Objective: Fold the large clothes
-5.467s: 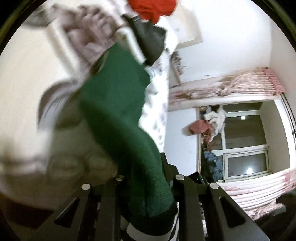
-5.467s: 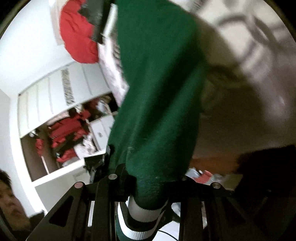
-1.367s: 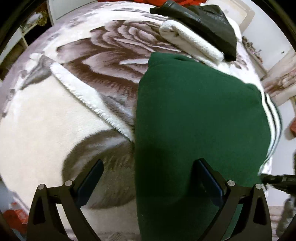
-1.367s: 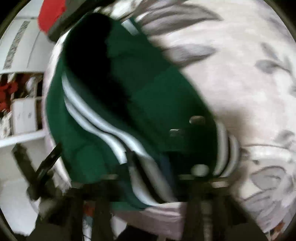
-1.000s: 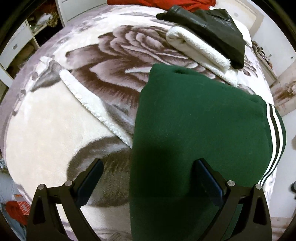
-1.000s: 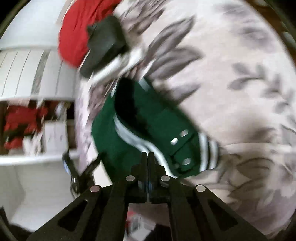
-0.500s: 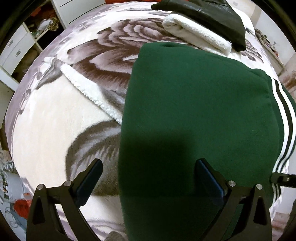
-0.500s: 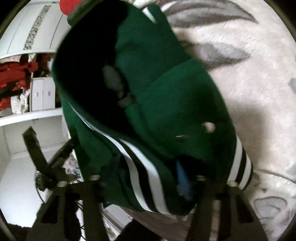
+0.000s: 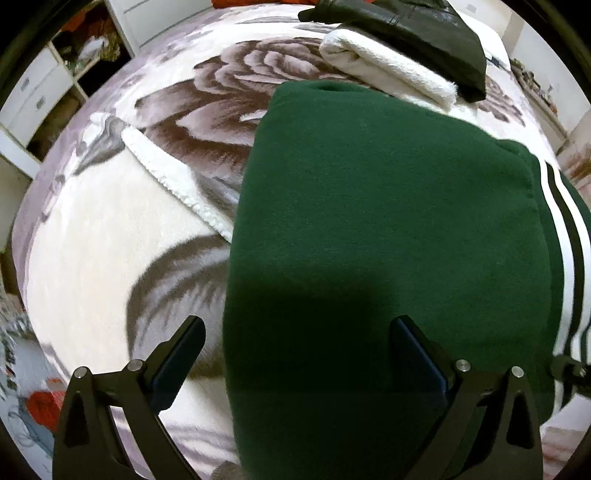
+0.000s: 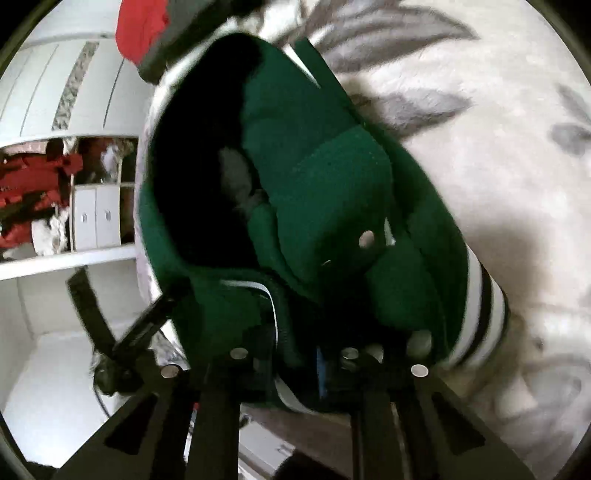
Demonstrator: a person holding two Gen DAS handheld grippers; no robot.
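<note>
A dark green jacket (image 9: 388, 229) with white and black striped trim lies folded on the flowered blanket (image 9: 103, 236). My left gripper (image 9: 299, 343) hovers over its near part, jaws wide open, nothing gripped; one finger (image 9: 184, 350) is over the blanket, the other over the cloth. In the right wrist view the jacket (image 10: 332, 192) shows its dark opening, snap buttons and a striped cuff (image 10: 480, 314). My right gripper (image 10: 295, 362) is at the jacket's near edge, jaws closing, with a fold of striped green cloth pinched between them. The left gripper (image 10: 118, 325) shows blurred at the left.
A black leather garment (image 9: 406, 33) lies on a rolled white fleece (image 9: 388, 70) at the far end of the bed. A red garment (image 10: 140, 26) lies beyond. White drawers and shelves (image 9: 33, 96) stand left of the bed; the bed edge runs along the lower left.
The right gripper was shut and high, came down with jaws apart onto the jacket's edge, and has now narrowed on the cloth. The left gripper stays open over the jacket, hardly moved.
</note>
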